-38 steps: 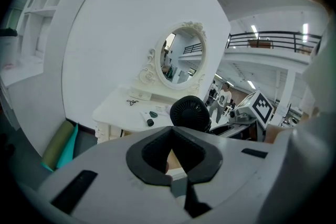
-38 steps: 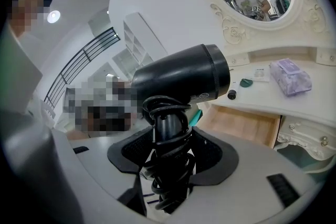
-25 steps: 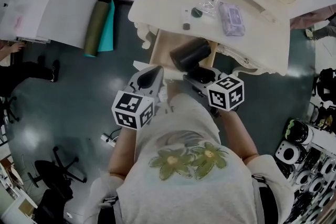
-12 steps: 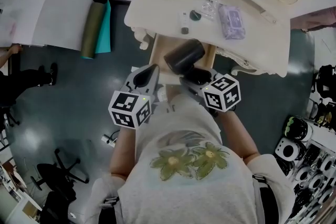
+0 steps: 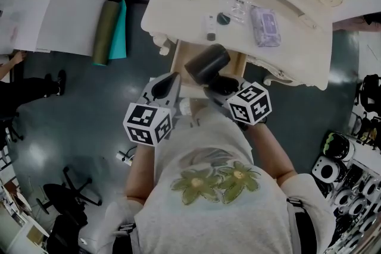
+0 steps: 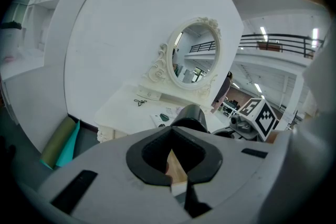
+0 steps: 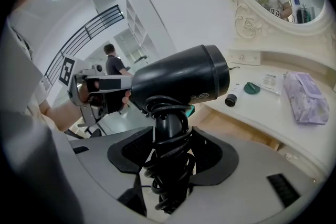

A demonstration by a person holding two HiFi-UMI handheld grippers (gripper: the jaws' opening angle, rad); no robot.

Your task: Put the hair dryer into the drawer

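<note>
- Two jaws of the right gripper are clenched on the handle of the hair dryer, biting over its wrapped cord. The barrel lies roughly level, its mouth toward the dressing table.
- Left gripper: jaws pressed together with nothing between them, just beside the dryer.
- Further out, the dryer hangs over the open drawer and is not yet inside it.
- Likely risks: a grip on loose coils may let the handle twist or slip, and the long barrel could catch the drawer front or the tabletop edge while being lowered.
</note>
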